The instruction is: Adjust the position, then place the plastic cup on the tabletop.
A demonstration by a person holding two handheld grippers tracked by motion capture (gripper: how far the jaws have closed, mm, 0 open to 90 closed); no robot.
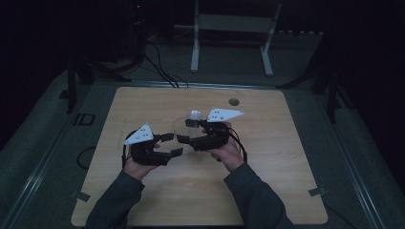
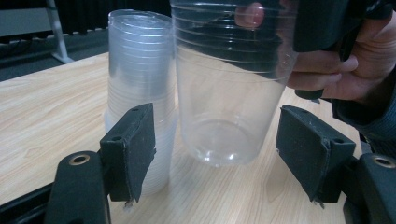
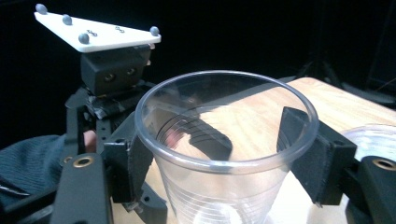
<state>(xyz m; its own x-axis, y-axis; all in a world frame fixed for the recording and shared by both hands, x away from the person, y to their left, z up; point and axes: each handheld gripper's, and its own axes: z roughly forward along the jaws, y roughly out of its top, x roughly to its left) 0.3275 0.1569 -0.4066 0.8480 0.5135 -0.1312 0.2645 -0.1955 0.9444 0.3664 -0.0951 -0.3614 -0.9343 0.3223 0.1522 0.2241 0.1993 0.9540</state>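
A single clear plastic cup (image 3: 219, 186) hangs upright just above the wooden table (image 1: 267, 167). My right gripper (image 3: 224, 154) is shut on it, one pad on each side just under the rim. In the left gripper view the same cup (image 2: 224, 93) floats between the jaws of my left gripper (image 2: 219, 154), which stands open with a gap on both sides. A stack of clear cups (image 2: 140, 70) stands on the table behind its left jaw. From above, the left gripper (image 1: 172, 144) and right gripper (image 1: 186, 132) meet tip to tip at mid-table, beside the stack (image 1: 193, 116).
A small round hole (image 1: 233, 101) sits near the table's far edge. Behind the table stand a white frame (image 1: 229, 28) and floor cables (image 1: 157, 67). Bare wood lies to the left, right and front of the hands.
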